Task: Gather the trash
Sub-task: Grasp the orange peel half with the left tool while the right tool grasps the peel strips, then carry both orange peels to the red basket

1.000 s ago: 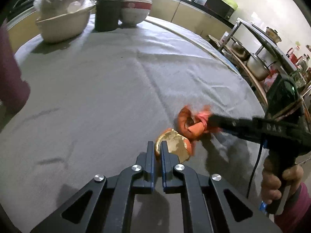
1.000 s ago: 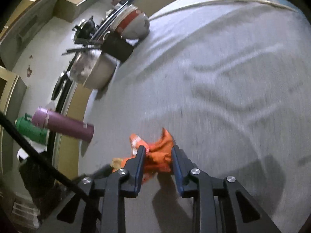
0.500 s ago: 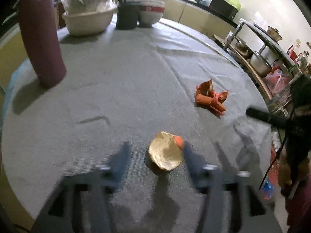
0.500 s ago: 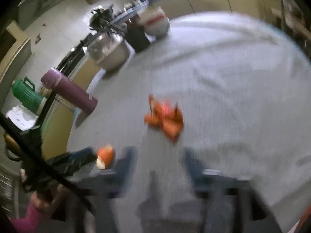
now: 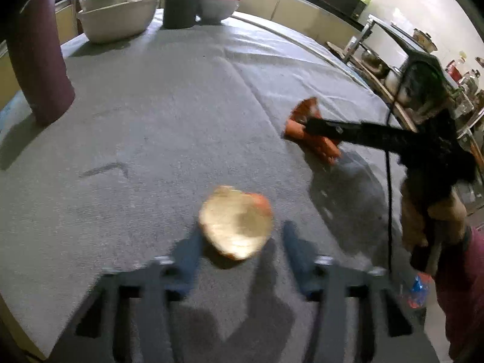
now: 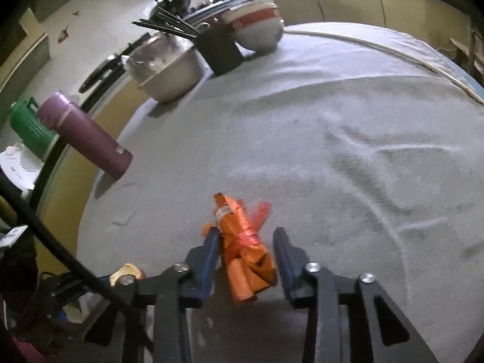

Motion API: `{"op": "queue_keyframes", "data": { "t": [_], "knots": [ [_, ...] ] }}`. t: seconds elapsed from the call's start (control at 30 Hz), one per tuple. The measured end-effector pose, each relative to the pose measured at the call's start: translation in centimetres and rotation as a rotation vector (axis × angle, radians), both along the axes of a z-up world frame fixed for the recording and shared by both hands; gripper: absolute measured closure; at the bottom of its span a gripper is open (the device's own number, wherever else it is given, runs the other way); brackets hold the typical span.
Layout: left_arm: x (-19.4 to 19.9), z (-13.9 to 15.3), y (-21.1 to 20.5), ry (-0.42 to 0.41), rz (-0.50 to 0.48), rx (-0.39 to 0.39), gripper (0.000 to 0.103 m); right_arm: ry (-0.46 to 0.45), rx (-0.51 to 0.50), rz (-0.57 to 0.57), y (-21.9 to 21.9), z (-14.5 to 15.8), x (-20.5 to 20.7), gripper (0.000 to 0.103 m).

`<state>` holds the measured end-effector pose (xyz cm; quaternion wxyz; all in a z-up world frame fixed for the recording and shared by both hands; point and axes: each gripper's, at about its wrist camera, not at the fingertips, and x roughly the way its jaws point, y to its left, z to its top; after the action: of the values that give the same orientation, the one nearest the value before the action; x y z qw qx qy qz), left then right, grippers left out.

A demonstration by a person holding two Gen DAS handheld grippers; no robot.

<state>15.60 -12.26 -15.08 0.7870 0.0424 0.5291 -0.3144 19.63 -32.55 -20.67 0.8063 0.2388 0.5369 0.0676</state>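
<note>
A piece of orange peel, pale inside up, lies on the grey tablecloth near the front edge. My left gripper is open, one finger on each side of the peel; it is motion-blurred. A crumpled orange wrapper lies further right; it also shows in the left wrist view. My right gripper is open with its fingers either side of the wrapper. The peel shows small in the right wrist view.
A purple flask stands at the left. A metal basin, a dark utensil holder and a red-and-white bowl stand at the far edge. A shelf with pots is beyond the table's right side.
Both grippers let go and opened, pulled back, and have now come down again around their pieces. The peel and wrapper, close together a second ago, now lie apart.
</note>
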Motion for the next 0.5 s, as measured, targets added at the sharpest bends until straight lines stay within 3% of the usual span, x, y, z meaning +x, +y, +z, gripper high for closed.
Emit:
{"op": "queue_keyframes", "data": {
  "t": [0.13, 0.5],
  "knots": [
    [-0.1, 0.5, 0.1, -0.009, 0.030, -0.019, 0.080, -0.023, 0.007, -0.044, 0.4, 1.3, -2.4, 0.076],
    [-4.5, 4.3, -0.3, -0.111, 0.021, 0.005, 0.081, -0.119, 0.073, -0.194, -1.2, 7.2, -13.4, 0.076]
  ]
}}
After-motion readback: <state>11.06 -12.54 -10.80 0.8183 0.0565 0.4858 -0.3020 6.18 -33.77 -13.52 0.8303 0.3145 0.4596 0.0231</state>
